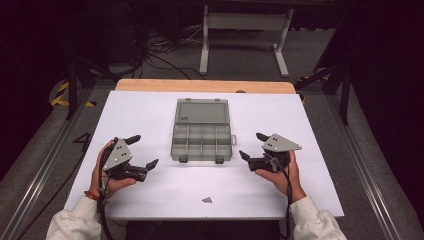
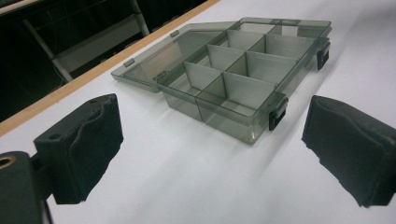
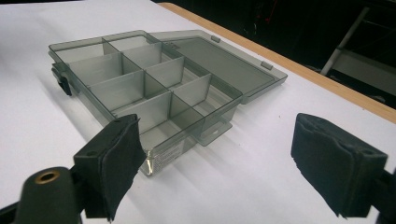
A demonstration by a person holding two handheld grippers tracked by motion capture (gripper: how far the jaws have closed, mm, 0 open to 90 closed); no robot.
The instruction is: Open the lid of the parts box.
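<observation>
Here the organiser box (lid flat back) lies between left gripper and right gripper; both gape wide, holding nothing.

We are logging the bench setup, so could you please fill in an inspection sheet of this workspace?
Surface: white table top with a wooden far edge.
Job's things: grey see-through compartment box, lid folded flat open, compartments look empty, latches on its near side.
Clutter: one small dark scrap near the front edge.
Grippers: left gripper and right gripper both open, holding nothing, either side of the box, apart from it.
Cables: one trails from each gripper; a tangle on the floor beyond.
Surroundings: white stand legs, dark room.
</observation>
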